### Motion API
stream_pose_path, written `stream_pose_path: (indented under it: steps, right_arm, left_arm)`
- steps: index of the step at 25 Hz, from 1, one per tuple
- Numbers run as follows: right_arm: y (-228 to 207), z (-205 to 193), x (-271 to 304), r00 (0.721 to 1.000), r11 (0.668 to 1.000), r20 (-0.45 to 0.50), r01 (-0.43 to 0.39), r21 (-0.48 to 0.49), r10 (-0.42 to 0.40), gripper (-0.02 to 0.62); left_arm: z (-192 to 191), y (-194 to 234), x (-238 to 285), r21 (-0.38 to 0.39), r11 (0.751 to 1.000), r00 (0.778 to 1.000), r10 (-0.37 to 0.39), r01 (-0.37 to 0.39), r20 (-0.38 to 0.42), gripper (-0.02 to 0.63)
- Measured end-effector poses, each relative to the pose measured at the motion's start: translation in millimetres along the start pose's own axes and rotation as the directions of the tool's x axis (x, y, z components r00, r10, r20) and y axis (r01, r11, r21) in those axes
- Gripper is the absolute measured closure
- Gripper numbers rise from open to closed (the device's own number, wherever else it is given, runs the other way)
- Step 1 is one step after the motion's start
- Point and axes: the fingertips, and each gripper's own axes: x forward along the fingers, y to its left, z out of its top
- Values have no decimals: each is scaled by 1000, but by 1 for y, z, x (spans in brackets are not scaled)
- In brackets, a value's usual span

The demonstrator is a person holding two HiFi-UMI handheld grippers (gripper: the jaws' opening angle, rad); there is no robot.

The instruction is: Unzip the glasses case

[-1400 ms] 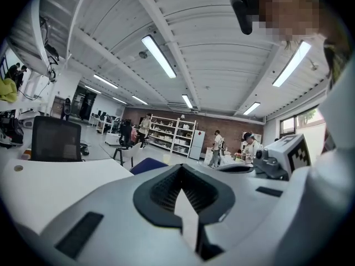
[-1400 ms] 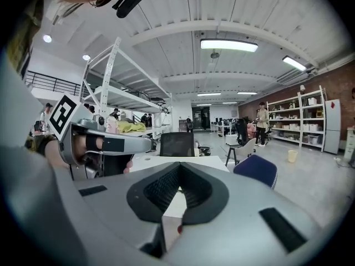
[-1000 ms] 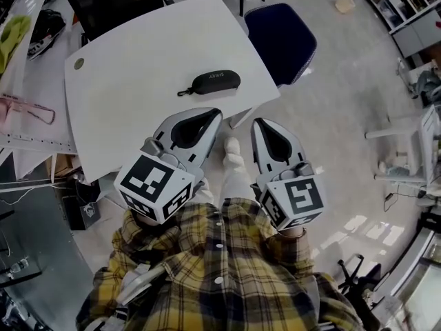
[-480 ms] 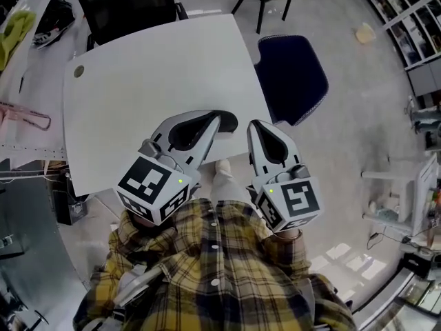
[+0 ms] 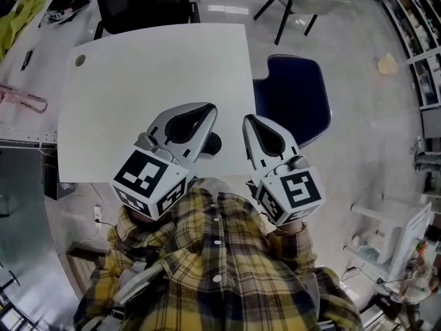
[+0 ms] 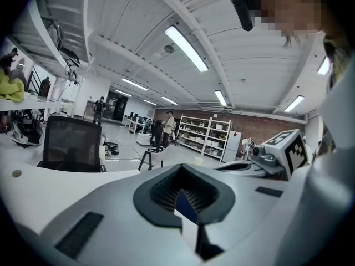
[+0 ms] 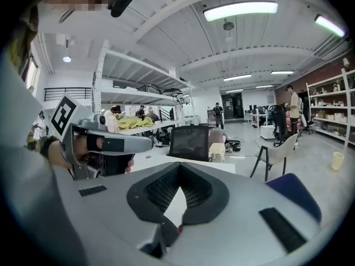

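In the head view both grippers are held side by side over the near edge of the white table (image 5: pixel 138 74). The black glasses case (image 5: pixel 213 143) lies on that edge. Only its dark rounded end shows beside the left gripper (image 5: pixel 205 109), which hides everything else, zip included. The left gripper is shut and empty, with its tip above the table. To its right the right gripper (image 5: pixel 249 121) is also shut and holds nothing. In the left gripper view the left gripper (image 6: pixel 181 184) has its jaws together. The right gripper view shows the right gripper (image 7: pixel 178 186) the same way.
A black office chair (image 5: pixel 141 2) stands at the table's far side and a blue-seated chair (image 5: pixel 293 95) at its right. Pink glasses (image 5: pixel 21 98) and a yellow-green item (image 5: pixel 21 16) lie on the neighbouring desk at left. Shelving stands in the background of the left gripper view.
Both grippers have travelled forward over the table's near edge. The case, fully visible a second ago, has slid under the left gripper. Jaws stayed shut.
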Motion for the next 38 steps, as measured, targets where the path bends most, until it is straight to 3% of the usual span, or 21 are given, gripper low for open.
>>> stream_pose_path:
  steps: [6, 14, 21, 29, 33, 38]
  right_arm:
    - [-5, -13, 19, 996, 996, -18, -93, -3, 93, 597]
    - [-7, -51, 30, 987, 993, -117, -104, 62, 111, 597]
    - [-1, -100, 37, 966, 985, -217, -117, 126, 143, 597]
    - [-1, -147, 35, 935, 966, -303, -117, 232, 186, 597]
    - [1, -169, 32, 916, 958, -344, -120, 261, 209, 597]
    - [8, -191, 30, 891, 951, -390, -126, 282, 234, 597]
  left_arm:
    - [-16, 15, 10, -15, 999, 997, 39, -40, -60, 598]
    - [-48, 41, 7, 15, 997, 981, 80, -79, -179, 597]
    - [-91, 47, 10, 69, 998, 948, 30, -8, -317, 595]
    - [-152, 38, 16, 172, 968, 862, -73, 182, -501, 519]
    - [-190, 37, 16, 193, 944, 795, -105, 269, -598, 493]
    - [-223, 39, 14, 226, 895, 704, -127, 385, -699, 440]
